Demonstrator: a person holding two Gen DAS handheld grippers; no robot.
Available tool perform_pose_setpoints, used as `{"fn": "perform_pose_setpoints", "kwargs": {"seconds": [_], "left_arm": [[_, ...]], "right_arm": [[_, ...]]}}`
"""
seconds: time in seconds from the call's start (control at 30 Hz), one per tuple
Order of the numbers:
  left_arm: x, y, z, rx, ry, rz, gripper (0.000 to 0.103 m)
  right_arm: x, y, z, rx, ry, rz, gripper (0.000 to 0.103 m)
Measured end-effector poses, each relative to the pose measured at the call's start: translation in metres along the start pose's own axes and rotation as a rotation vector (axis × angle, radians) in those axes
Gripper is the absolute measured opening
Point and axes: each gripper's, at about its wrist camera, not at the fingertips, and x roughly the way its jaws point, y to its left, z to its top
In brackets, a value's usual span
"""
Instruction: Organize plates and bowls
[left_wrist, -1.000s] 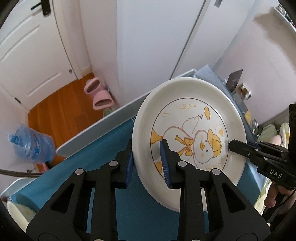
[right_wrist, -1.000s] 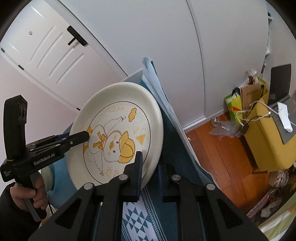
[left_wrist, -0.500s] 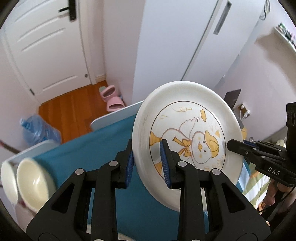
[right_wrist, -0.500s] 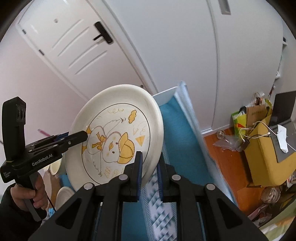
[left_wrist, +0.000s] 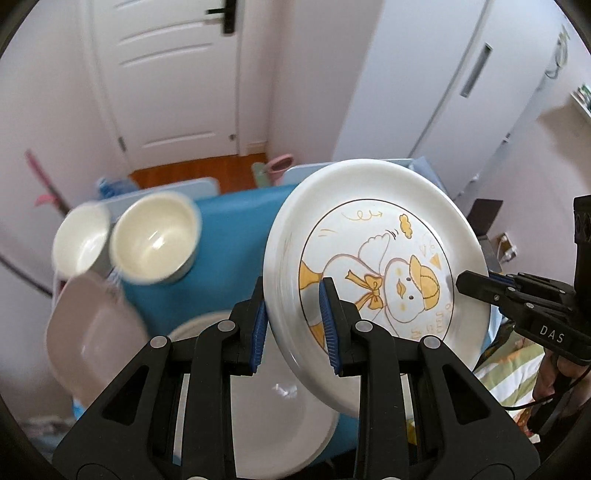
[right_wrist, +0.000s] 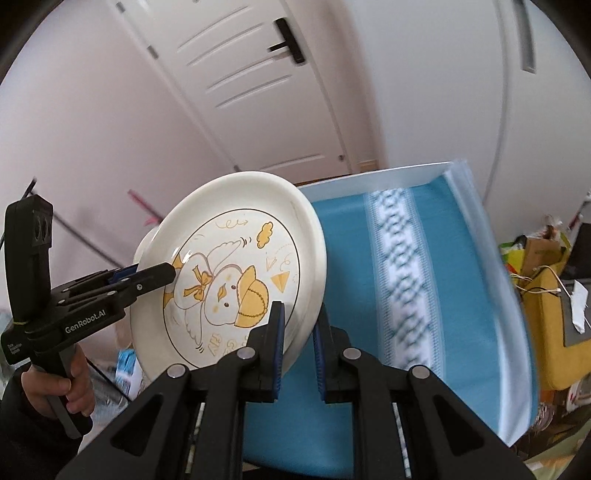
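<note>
A white plate with a yellow duck drawing (left_wrist: 380, 273) is held tilted in the air above the blue-clothed table (left_wrist: 236, 236). My left gripper (left_wrist: 293, 325) is shut on its left rim. My right gripper (right_wrist: 298, 343) is shut on the opposite rim of the duck plate (right_wrist: 236, 280); it also shows in the left wrist view (left_wrist: 476, 291). My left gripper shows in the right wrist view (right_wrist: 162, 275). On the table lie two cream bowls (left_wrist: 155, 242) (left_wrist: 79, 240), a pinkish square plate (left_wrist: 92, 339) and a large white plate (left_wrist: 273, 417) below the held one.
A white door (left_wrist: 166, 77) and wardrobe (left_wrist: 443, 92) stand behind the table. The blue cloth with a patterned stripe (right_wrist: 399, 288) covers the table's right part. A yellow chair with clutter (right_wrist: 546, 317) is at the right. Pink slippers (left_wrist: 279, 168) are on the wooden floor.
Both grippers have swung left with the duck plate between them. The bowls, square plate and large white plate have come into the left wrist view.
</note>
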Motion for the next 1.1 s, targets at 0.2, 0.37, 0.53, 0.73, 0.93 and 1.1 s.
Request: {"fn": "perform_pose_setpoints", "kwargs": {"seconds": [0.2,0.37,0.53,0.73,0.93,1.1], "left_arm": [[-0.018,0.037,-0.044,-0.069,0.009,0.048,0.024],[-0.021,0.060,-0.081,-0.155,0.040,0.085,0.024],[-0.007,0.079,-0.112,-0.233,0.098,0.113,0.024],[0.012,0.095,-0.139,-0.314,0.136,0.149,0.024],[0.020,0.094,-0.146,-0.339,0.140,0.202,0.024],[0.028,0.086,-0.142,-0.315,0.144,0.255,0.024]], "right_arm": [[0.018,0.040,-0.026,-0.063,0.054,0.044,0.013],[0.039,0.060,-0.041,-0.124,0.128,0.073,0.013],[0.063,0.069,-0.049,-0.193,0.195,0.089,0.013],[0.088,0.081,-0.047,-0.281,0.252,0.103,0.013],[0.099,0.093,-0.041,-0.366,0.274,0.109,0.013],[0.109,0.091,-0.041,-0.395,0.293,0.111,0.013]]}}
